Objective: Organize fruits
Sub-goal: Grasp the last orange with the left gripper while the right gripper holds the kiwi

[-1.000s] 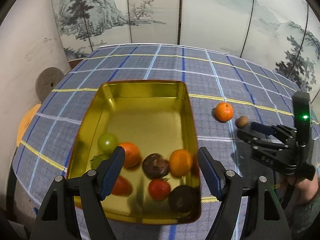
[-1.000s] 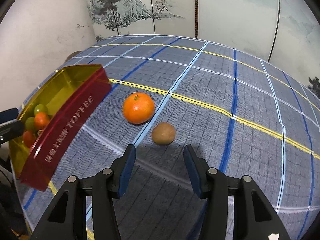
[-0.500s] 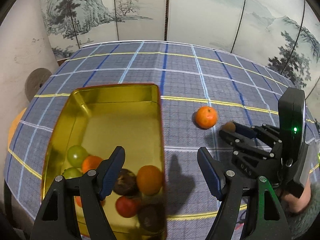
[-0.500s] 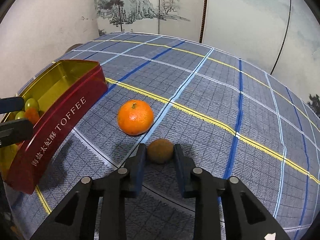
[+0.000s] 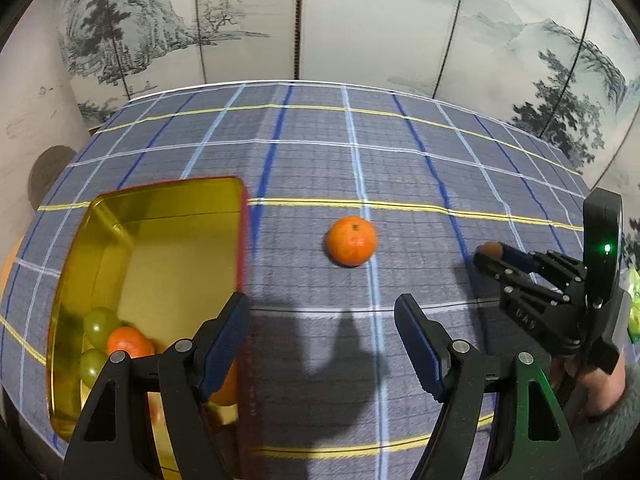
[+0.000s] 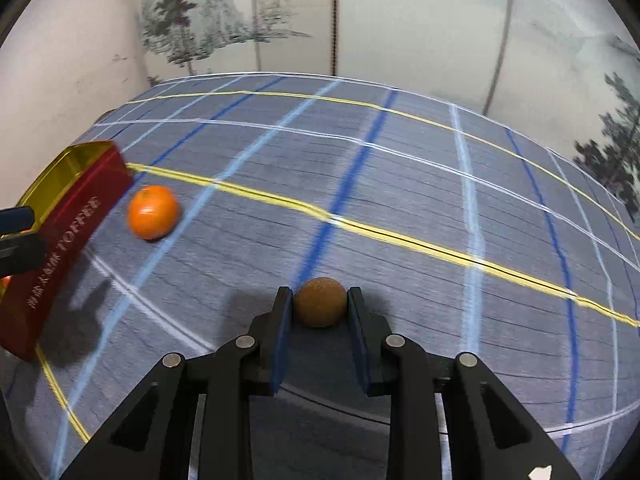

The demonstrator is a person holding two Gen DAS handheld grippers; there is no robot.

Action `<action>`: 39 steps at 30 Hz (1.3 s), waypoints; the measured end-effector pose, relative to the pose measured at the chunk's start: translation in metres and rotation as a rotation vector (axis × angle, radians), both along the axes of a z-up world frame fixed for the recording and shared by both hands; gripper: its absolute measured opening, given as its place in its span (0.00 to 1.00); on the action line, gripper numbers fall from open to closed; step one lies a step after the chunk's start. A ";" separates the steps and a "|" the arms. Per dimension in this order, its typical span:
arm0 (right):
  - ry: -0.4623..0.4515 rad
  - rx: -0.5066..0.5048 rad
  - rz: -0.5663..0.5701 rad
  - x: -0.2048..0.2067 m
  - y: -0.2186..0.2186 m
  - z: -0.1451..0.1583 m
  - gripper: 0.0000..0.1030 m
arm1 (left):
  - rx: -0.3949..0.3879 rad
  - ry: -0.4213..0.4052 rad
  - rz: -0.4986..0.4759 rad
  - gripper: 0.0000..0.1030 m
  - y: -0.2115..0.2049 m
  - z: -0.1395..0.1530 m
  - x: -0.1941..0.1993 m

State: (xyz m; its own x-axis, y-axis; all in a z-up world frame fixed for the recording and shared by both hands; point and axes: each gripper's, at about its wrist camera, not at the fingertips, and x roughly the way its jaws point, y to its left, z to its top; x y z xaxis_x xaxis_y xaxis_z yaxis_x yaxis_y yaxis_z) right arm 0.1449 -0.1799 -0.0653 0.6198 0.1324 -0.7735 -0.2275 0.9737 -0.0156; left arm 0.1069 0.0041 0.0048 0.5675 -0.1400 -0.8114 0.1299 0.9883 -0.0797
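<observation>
The right gripper (image 6: 320, 304) squeezes the small brown fruit (image 6: 320, 302), right of the orange (image 6: 152, 211); the left gripper (image 5: 322, 332) is open and empty, nearer the tin (image 5: 168, 200).

A home-like room: a folding screen (image 5: 360, 20) painted with ink landscapes (pines, misty hills) stands behind a table under a plaid cloth (image 5: 320, 152).

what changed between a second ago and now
The right gripper moved up to the small brown fruit and shut on it. The left gripper swung away from the toffee tin toward the orange, jaws open and empty. The orange and tin stayed put.
</observation>
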 end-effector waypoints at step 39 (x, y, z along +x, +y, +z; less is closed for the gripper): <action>0.002 0.007 -0.154 0.001 -0.085 0.001 0.26 | 0.028 0.028 -0.046 0.73 -0.038 -0.027 0.053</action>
State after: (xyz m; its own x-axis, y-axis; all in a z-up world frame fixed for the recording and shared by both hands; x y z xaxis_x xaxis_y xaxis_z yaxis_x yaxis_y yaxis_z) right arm 0.1459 -0.2645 -0.0647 0.6317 0.0415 -0.7741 -0.0758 0.9971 -0.0084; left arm 0.1602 -0.0340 -0.0221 0.5383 -0.1426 -0.8306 0.1737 0.9832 -0.0562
